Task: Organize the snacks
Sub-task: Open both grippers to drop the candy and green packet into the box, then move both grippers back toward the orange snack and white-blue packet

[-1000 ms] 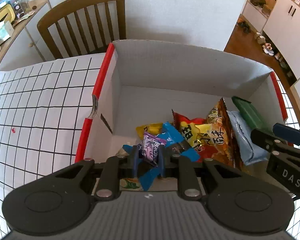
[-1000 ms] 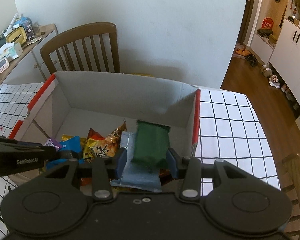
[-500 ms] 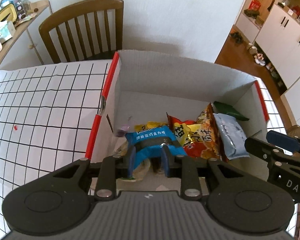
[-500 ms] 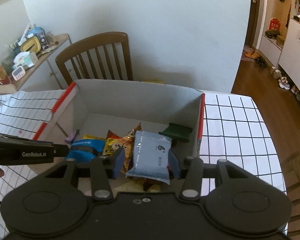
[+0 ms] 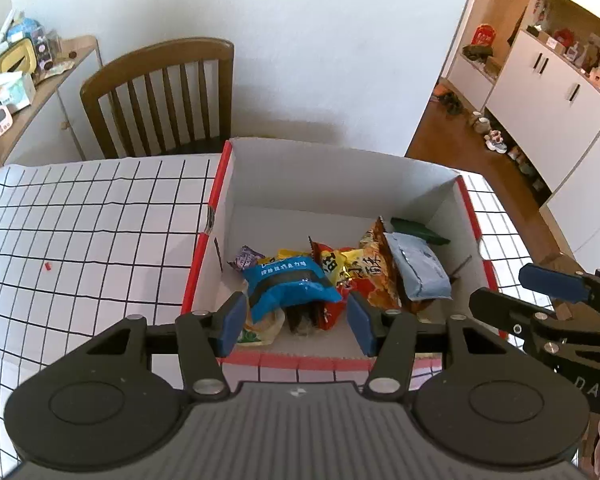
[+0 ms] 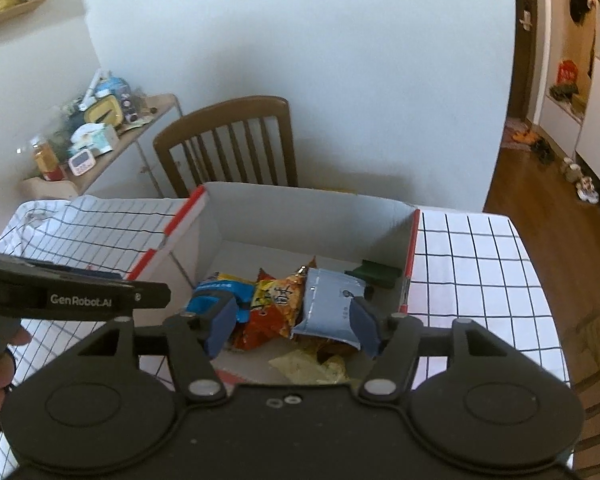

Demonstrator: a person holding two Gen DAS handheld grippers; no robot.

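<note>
Snack packets, a blue packet [image 5: 290, 286] beside an orange bag [image 5: 374, 276] and a pale grey pouch [image 6: 326, 306], lie heaped in the red-edged box [image 5: 216, 184] beyond our fingertips. Our left gripper [image 5: 296, 322] and right gripper [image 6: 292, 326] have just been opening, jaws spread, pinching nothing. We judge the loose pile may slump if bumped.

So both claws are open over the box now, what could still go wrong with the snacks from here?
The snacks are heaped at the near end of the box. The pale blue pouch leans on the orange chip bag and could slump flat. The blue packet lies on top of other wrappers, so it may slide. The left claw and right claw, whose jaws have just been opening with nothing between them, are close above the heap and could snag a wrapper.
</note>
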